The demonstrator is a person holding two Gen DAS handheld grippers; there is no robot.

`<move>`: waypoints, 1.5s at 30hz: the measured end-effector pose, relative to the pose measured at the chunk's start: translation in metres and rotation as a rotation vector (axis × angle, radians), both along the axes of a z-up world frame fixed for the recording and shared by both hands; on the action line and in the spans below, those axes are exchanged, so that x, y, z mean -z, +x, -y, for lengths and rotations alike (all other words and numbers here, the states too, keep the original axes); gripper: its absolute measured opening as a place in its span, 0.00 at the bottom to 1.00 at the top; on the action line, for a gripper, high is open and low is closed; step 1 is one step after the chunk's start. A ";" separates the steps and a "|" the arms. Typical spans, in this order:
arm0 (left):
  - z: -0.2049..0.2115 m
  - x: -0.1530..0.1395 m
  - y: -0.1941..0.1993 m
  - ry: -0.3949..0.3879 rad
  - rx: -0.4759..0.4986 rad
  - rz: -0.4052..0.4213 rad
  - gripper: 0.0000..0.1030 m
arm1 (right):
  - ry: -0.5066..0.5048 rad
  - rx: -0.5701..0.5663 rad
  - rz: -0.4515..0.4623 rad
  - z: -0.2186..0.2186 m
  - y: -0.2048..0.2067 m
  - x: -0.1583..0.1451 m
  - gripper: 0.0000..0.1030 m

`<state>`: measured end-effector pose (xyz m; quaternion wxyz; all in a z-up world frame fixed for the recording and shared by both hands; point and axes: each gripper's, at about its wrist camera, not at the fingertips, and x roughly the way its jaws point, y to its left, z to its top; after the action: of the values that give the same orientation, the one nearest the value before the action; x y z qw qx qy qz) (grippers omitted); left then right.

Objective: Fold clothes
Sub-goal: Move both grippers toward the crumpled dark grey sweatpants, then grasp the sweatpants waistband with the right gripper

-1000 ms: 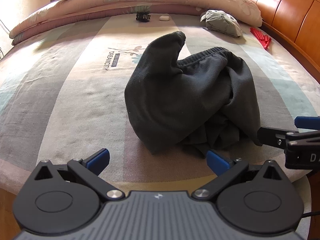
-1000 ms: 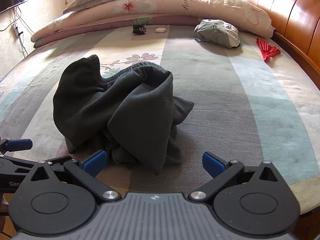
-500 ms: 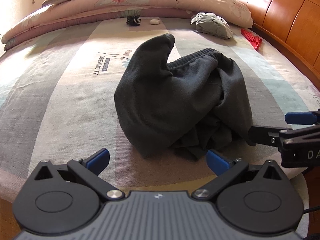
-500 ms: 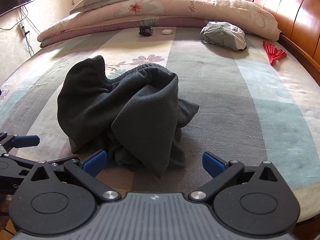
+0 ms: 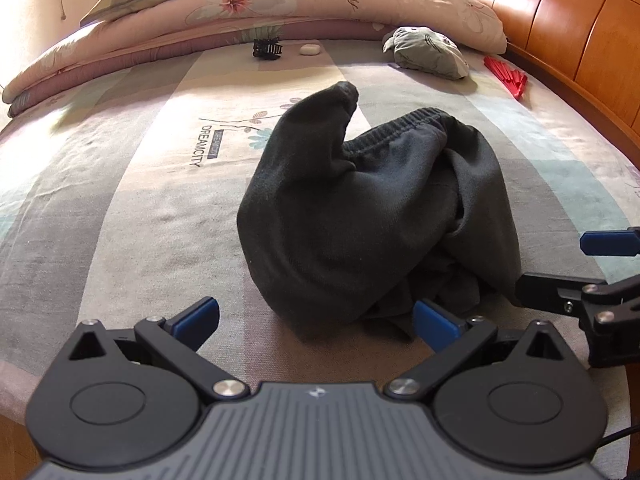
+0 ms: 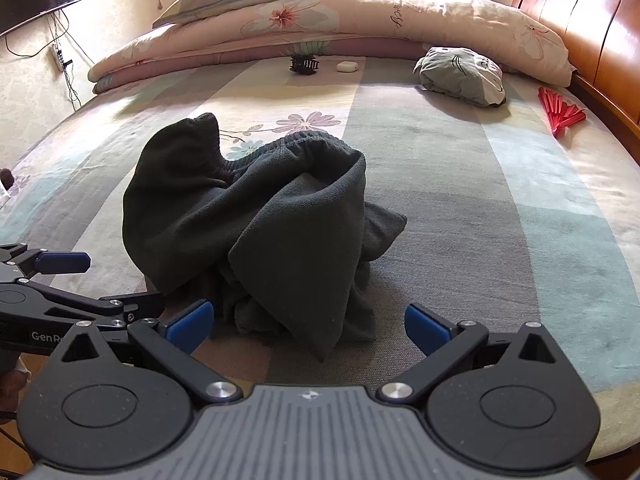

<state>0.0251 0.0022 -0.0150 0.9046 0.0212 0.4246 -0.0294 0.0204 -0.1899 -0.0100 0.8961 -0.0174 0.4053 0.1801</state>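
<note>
A dark grey pair of trousers (image 5: 372,216) (image 6: 256,216) lies crumpled in a heap on the striped bed sheet (image 5: 120,208), its elastic waistband showing at the top. My left gripper (image 5: 316,318) is open, low at the bed's near edge, with the heap's front edge just beyond its blue pads. My right gripper (image 6: 308,326) is open too, right in front of the heap's hanging fold. Each gripper shows in the other's view: the right one (image 5: 576,268) at the right edge, the left one (image 6: 100,280) at the left edge. Neither holds anything.
A grey bundled garment (image 6: 460,74), a red folded fan (image 6: 560,114), a black hair clip (image 6: 304,65) and a small white case (image 6: 346,66) lie at the far side. Rolled floral quilts and a pillow (image 6: 320,20) back them. A wooden headboard (image 5: 580,40) runs along the right.
Both grippers have moved slightly closer to the heap and stay open. The trousers have not moved.
</note>
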 end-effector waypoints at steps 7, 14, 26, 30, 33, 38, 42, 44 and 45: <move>0.007 0.003 0.016 0.024 0.047 0.007 0.99 | 0.027 0.004 0.002 0.008 0.002 0.001 1.00; -0.003 0.010 0.036 0.067 0.036 0.003 0.99 | 0.087 0.023 0.050 0.017 0.002 0.003 1.00; -0.050 0.009 0.041 0.088 -0.052 0.008 0.99 | 0.062 -0.036 0.050 0.012 0.014 0.006 1.00; -0.065 0.012 0.044 0.084 -0.084 -0.007 0.99 | 0.046 -0.073 0.039 0.006 0.015 0.010 1.00; -0.068 0.010 0.042 0.063 -0.063 -0.014 0.99 | 0.055 -0.096 0.032 0.005 0.015 0.014 1.00; -0.052 -0.010 0.034 0.020 0.036 0.034 0.99 | 0.098 -0.140 0.015 0.008 0.024 0.017 0.95; -0.037 -0.027 0.038 0.005 0.098 0.067 0.99 | 0.162 -0.160 0.001 0.013 0.040 0.020 0.86; -0.029 -0.032 0.045 0.010 0.119 0.068 0.99 | 0.205 -0.165 0.010 0.016 0.048 0.020 0.86; -0.025 -0.033 0.048 0.013 0.129 0.067 0.99 | 0.218 -0.164 0.009 0.017 0.053 0.020 0.86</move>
<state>0.0735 0.0275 0.0183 0.9143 0.0556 0.3922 -0.0842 0.0731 -0.2067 -0.0297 0.8768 0.0462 0.3765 0.2954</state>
